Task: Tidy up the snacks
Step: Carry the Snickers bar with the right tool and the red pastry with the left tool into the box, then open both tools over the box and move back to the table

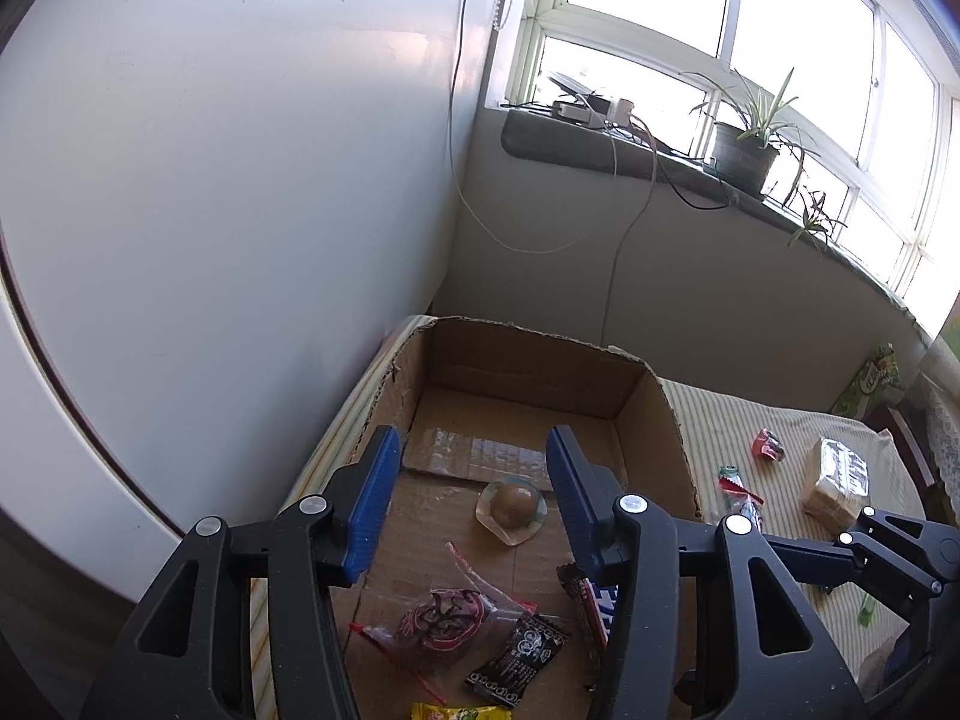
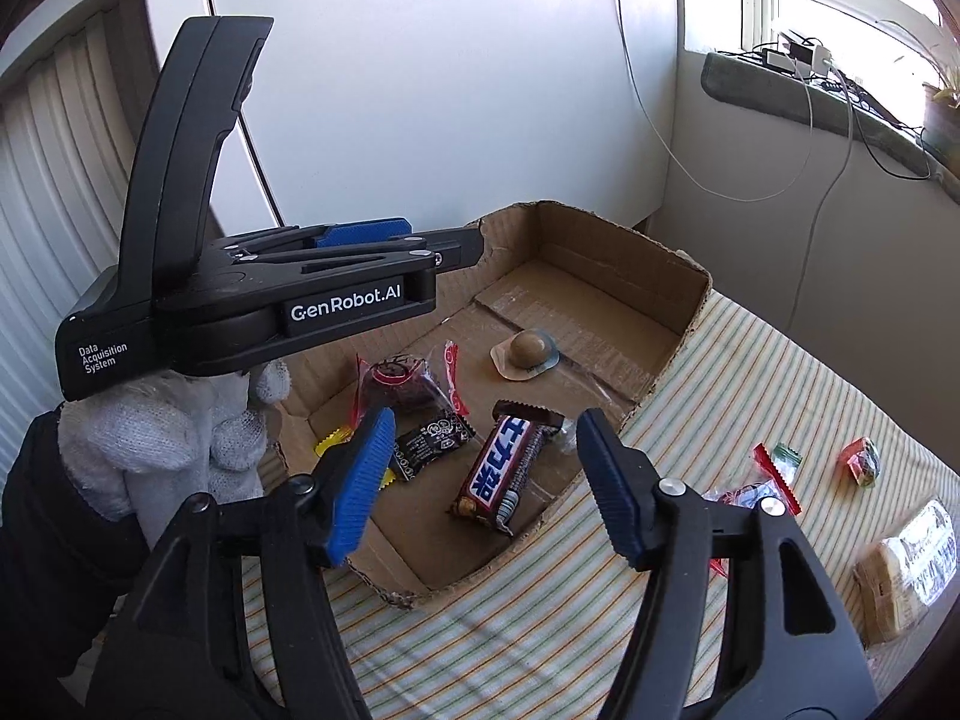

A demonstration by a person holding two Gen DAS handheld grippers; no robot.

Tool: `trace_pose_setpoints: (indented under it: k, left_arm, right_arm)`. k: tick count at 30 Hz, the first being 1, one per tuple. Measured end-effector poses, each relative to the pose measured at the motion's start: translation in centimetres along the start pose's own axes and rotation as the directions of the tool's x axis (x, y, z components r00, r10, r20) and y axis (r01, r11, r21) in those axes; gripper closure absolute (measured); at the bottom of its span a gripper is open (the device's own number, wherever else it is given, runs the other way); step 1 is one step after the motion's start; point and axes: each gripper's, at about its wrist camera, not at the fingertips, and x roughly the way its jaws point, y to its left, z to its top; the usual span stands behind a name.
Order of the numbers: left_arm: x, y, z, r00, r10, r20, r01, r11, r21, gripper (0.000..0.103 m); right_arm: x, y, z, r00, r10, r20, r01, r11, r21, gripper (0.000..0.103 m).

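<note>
With both tools gaping and holding nothing, right tool (image 2: 480,480) best swung toward 3 o'clock, squarely astride red-wrapped candy (image 2: 861,461).

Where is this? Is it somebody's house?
Probably yes, a room in a home. A sunny window has a potted plant on its sill, and a striped cloth covers the surface where a cardboard box holds snacks such as a chocolate bar.
</note>
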Motion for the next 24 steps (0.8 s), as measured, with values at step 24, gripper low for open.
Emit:
trace_pose_setpoints:
  k: [24]
  left_arm:
    - [-2.7,-4.5,-0.5,0.998,-0.052,0.021,0.051,0.998,0.043,0.052]
  right_arm:
    - [-6.3,-3.8,-3.1,0.996,-0.066,0.056,0.061,0.995,0.081,0.036]
